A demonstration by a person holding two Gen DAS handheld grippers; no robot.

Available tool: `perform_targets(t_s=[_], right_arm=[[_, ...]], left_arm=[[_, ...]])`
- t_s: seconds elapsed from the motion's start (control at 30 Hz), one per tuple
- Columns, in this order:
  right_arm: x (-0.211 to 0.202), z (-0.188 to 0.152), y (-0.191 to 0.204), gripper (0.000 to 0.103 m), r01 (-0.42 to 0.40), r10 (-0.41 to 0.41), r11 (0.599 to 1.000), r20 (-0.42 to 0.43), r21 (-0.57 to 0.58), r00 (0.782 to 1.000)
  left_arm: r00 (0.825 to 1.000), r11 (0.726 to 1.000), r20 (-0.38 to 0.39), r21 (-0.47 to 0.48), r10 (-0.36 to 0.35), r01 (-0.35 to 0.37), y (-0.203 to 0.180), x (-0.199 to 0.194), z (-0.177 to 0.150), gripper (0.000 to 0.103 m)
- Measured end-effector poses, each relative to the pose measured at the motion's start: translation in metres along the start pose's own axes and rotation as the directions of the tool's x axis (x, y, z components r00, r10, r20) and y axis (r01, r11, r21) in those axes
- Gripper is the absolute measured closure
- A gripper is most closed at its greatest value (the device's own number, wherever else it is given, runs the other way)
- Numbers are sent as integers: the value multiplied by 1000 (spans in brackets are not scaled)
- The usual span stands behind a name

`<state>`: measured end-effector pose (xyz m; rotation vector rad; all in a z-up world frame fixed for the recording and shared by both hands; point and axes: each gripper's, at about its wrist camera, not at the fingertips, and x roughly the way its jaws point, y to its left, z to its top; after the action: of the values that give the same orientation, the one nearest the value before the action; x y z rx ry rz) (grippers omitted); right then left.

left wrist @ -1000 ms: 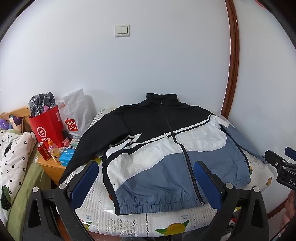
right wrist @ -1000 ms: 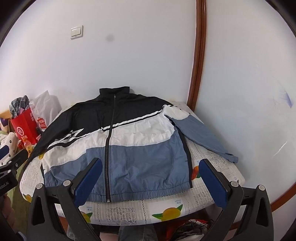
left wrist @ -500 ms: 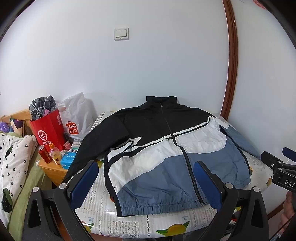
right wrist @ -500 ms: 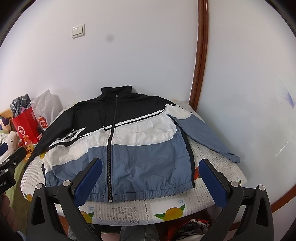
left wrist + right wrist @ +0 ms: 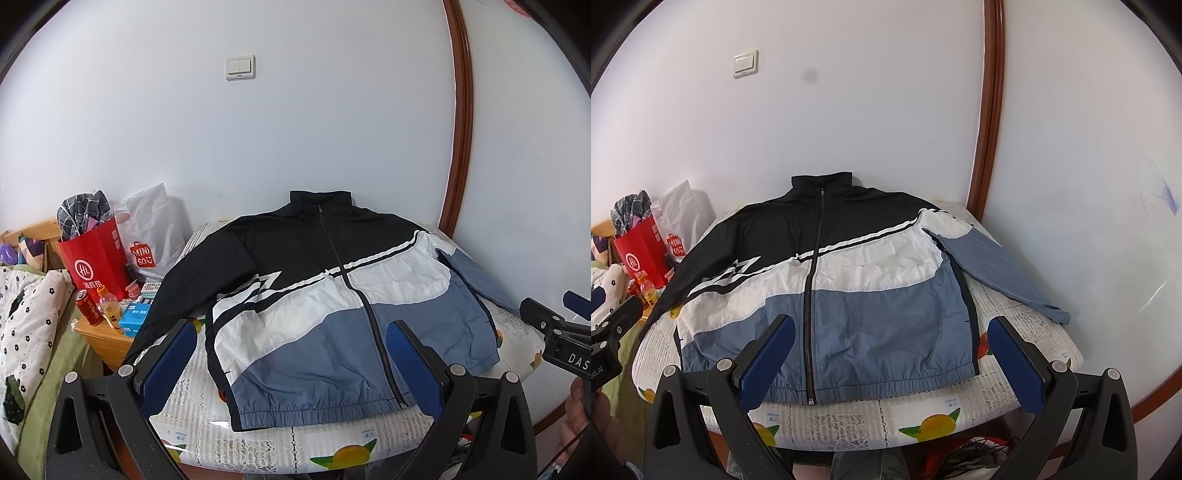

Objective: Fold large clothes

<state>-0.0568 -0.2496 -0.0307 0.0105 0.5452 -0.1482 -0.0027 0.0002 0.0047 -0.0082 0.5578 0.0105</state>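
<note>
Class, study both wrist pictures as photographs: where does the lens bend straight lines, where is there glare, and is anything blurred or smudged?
Left wrist view: the fisheye bows the wooden trim into a curve, the corners go black, and glare shines off the table cover by the jacket hem. Right wrist view: the same bowing and dark corners, a grey smudge on the wall, and soft, even light; the jacket is sharp.

Pretty even, soft indoor light, barely any shadows; heavy fisheye warp with dark vignetted corners, everything reasonably sharp.
</note>
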Motion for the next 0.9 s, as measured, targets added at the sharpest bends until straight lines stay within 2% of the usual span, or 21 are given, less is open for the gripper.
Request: perform_targets(t_s=[0.9], right_arm=[[3,-2,4,0,8,-8,1000,-2,-10,1000]], left_arm=[[1000,1000,-1,-16,10,-10,3,-2,1,0]])
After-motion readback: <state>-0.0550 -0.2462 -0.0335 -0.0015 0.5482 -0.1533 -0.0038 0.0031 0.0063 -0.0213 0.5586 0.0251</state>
